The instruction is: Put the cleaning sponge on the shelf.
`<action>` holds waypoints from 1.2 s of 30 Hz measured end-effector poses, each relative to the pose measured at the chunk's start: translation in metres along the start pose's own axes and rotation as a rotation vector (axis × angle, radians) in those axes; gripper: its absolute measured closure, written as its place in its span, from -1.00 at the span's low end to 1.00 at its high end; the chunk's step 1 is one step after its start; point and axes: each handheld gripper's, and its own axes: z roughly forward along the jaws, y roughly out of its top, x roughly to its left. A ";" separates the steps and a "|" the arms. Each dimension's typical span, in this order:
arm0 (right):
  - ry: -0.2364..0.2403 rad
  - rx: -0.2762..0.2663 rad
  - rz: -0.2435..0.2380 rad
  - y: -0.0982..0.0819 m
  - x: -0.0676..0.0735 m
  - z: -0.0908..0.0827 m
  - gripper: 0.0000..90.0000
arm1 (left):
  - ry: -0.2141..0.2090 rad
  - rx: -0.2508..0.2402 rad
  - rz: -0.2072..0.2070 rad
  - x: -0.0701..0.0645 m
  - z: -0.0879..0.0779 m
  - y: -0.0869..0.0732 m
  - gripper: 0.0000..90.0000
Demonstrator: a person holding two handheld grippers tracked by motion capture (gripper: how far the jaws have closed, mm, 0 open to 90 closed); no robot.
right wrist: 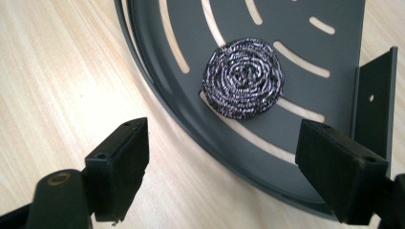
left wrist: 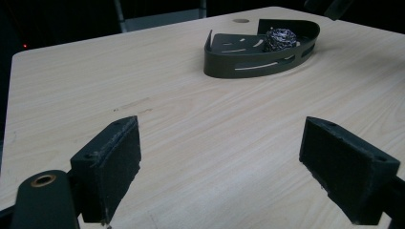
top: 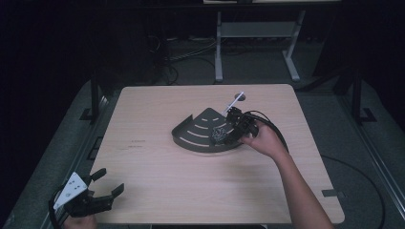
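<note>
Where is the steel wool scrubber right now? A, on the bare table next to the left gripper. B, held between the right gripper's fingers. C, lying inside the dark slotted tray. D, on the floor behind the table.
C: the scrubber lies on the slotted floor of the tray, and the right gripper is open above it with its fingers clear of it.

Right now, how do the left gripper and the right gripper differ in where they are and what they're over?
The left gripper sits at the table's near left corner above bare wood, far from the tray. The right gripper hangs over the tray's curved rim, with the steel scourer just ahead of it. Both are open and hold nothing.
</note>
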 end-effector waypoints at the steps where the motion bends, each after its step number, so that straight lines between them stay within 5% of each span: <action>1: 0.001 -0.004 0.001 -0.002 0.001 -0.001 -0.60 | -0.001 0.001 0.001 0.000 0.000 0.000 -0.70; 36: 0.019 -0.021 -0.005 -0.052 0.015 -0.002 -0.61 | -0.004 0.015 -0.002 0.000 0.002 -0.001 -0.71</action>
